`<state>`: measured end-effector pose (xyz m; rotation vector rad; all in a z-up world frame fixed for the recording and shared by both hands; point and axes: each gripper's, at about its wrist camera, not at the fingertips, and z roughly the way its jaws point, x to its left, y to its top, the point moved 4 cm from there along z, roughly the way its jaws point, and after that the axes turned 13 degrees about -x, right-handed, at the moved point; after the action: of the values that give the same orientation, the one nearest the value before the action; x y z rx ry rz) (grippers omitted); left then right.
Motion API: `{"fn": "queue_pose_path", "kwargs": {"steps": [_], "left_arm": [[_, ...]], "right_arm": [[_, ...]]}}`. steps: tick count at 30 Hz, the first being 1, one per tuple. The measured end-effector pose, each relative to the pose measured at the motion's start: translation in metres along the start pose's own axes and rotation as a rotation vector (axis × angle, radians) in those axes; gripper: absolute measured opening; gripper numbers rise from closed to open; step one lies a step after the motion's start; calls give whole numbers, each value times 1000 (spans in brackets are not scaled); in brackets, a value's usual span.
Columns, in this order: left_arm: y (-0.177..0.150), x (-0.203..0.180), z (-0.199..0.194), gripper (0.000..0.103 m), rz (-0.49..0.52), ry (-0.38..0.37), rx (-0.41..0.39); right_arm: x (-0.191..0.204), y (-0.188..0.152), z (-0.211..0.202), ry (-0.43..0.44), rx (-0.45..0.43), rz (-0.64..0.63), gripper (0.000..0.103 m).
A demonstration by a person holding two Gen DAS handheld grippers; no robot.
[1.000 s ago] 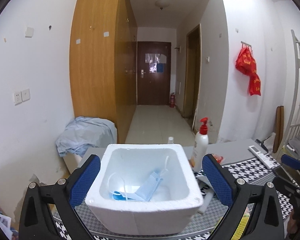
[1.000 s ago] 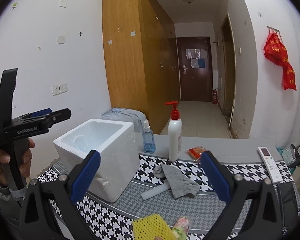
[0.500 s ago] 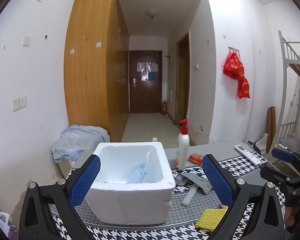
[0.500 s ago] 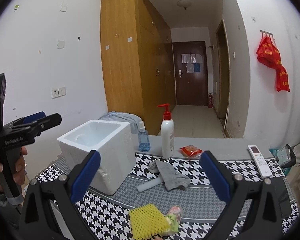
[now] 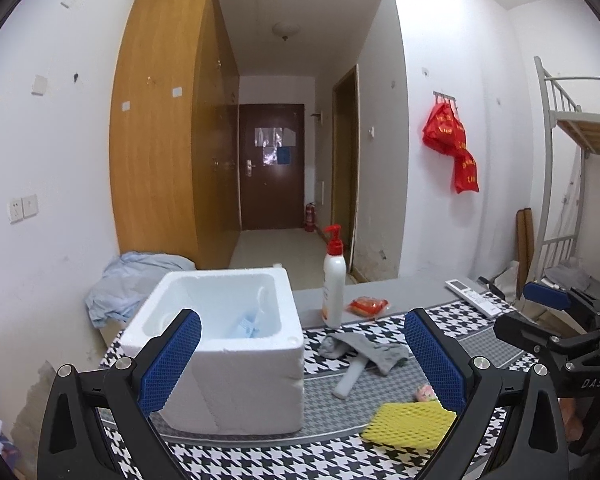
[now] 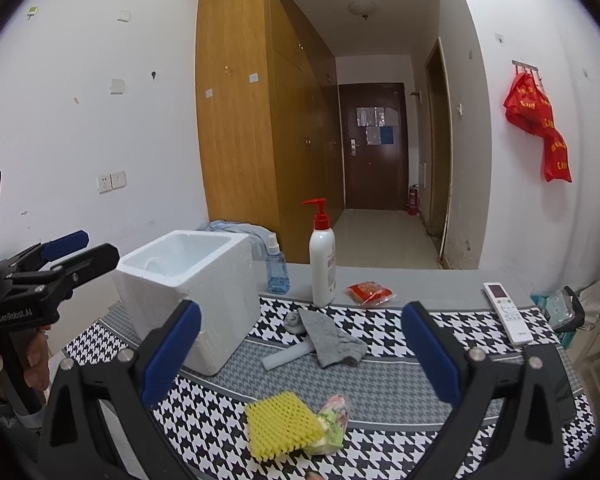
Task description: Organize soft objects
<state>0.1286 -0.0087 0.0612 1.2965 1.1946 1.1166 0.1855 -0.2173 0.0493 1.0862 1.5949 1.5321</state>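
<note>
My left gripper (image 5: 302, 360) hangs above the near edge of the tabletop (image 5: 380, 392) with its blue-padded fingers (image 5: 168, 360) spread wide and nothing between them. Just ahead of it stands the white foam box (image 5: 236, 360), open at the top; inside, against the far wall, lies a light blue face mask (image 5: 248, 322) with a white ear loop rising beside it.

My right gripper (image 6: 300, 356) is likewise wide apart and empty, held over the houndstooth mat (image 6: 380, 392) near the front edge. Right below it sits a yellow foam mesh sleeve (image 6: 278, 426), touching a small pink-and-green soft item (image 6: 332, 420) on its right side; I cannot tell what that item is, as it is partly tucked behind the mesh. Farther back, near the middle of the mat, a grey cloth (image 6: 332, 336) lies crumpled, overlapping one end of a white foam tube (image 6: 286, 356) that points toward the box. A small grey balled-up piece (image 6: 294, 322) lies against the cloth's far left corner.

Behind the cloth a white pump bottle with a red top (image 6: 322, 264) stands upright, with a blue spray bottle (image 6: 277, 270) to its left beside the box and a red snack packet (image 6: 370, 292) to its right. A white remote control (image 6: 508, 314) lies at the right end of the tabletop, well apart from the soft things.
</note>
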Motion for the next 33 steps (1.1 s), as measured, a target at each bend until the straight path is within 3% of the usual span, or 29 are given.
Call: {"fn": "queue_pose_path", "kwargs": {"steps": [33], "left_arm": [[-72,-13,10,102,-50,-94,114]], "right_arm": [[-8,-40,-3,-36,56,-45,102]]}}
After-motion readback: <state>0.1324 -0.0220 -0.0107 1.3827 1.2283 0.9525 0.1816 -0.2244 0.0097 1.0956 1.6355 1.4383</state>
